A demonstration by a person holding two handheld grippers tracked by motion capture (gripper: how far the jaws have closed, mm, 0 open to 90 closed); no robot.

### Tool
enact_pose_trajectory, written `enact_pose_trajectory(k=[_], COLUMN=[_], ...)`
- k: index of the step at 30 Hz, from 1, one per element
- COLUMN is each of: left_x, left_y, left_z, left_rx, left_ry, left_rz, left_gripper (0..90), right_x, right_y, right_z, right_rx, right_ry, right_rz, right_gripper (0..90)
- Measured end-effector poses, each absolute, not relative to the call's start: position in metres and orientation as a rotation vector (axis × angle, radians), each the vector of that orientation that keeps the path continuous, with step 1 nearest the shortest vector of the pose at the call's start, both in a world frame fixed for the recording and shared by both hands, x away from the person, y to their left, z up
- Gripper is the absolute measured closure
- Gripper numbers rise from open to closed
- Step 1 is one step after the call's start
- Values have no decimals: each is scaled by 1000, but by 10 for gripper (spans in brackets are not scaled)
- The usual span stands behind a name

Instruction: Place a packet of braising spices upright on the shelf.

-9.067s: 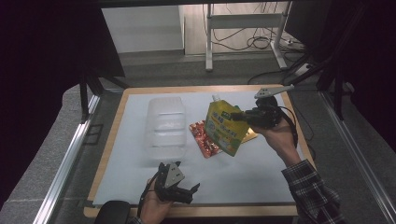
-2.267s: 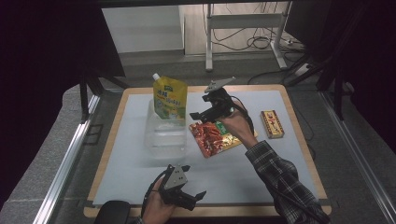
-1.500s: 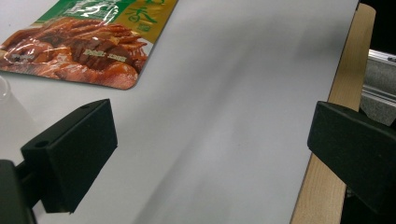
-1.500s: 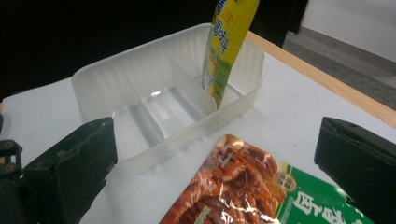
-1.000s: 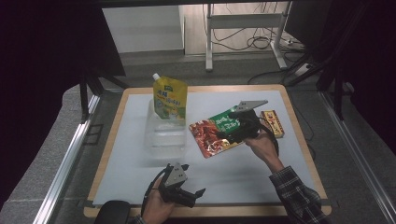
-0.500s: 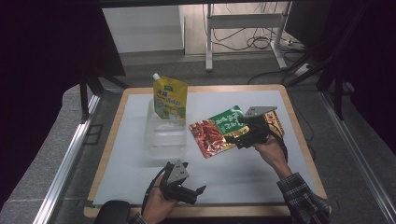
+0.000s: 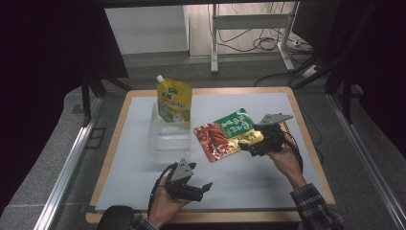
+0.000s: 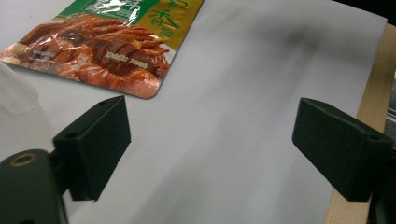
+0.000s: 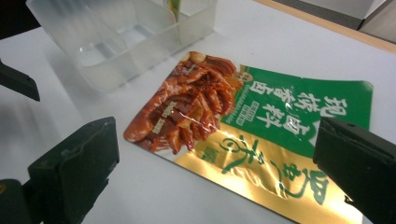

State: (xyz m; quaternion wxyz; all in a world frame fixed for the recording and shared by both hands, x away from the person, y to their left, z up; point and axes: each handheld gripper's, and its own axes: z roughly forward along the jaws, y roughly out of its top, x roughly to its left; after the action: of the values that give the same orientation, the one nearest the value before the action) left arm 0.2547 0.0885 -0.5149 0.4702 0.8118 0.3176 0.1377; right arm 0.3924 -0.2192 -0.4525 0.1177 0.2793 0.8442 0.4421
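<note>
While the right tool (image 7: 250, 144) hangs with its jaws spread wide at the gold edge of the red, green and gold snack pouch (image 7: 228, 134), that pouch lies flat on the white worktop (image 7: 249, 182), just right of the clear plastic tub (image 7: 168, 135). The left tool (image 7: 203, 186) rests released near the front edge.

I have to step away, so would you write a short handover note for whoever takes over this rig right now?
Left gripper: open, resting near the front edge of the table, holding nothing.
Right gripper: open, jaws on either side of the red-and-green snack packet, not closed on it.
Done: the yellow spouted pouch stands in the clear plastic container.
Left: the snack packet lies flat on the table beside the container; probably grip it and put it in next.
</note>
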Motion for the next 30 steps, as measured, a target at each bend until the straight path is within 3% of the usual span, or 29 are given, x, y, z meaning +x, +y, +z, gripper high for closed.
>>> enact_pose_trajectory(k=[4,15,25,30], left_x=[262,285,302,312], left_y=[89,79,66,60], left_z=[-515,-516,-522,-527], left_rx=[1976,1991,1996,2002], left_ry=[769,788,813,840], left_rz=[298,354,409,428], left_gripper=[144,261,416,545], right_x=[392,391,394,397], right_y=[-226,-241,-251,-255], right_z=[-455,-460,-466,-471], right_rx=[834,876,912,937], right_ry=[2460,2447,2438,2444], right_rz=[1290,1272,1245,1231], right_gripper=[5,10,19,22])
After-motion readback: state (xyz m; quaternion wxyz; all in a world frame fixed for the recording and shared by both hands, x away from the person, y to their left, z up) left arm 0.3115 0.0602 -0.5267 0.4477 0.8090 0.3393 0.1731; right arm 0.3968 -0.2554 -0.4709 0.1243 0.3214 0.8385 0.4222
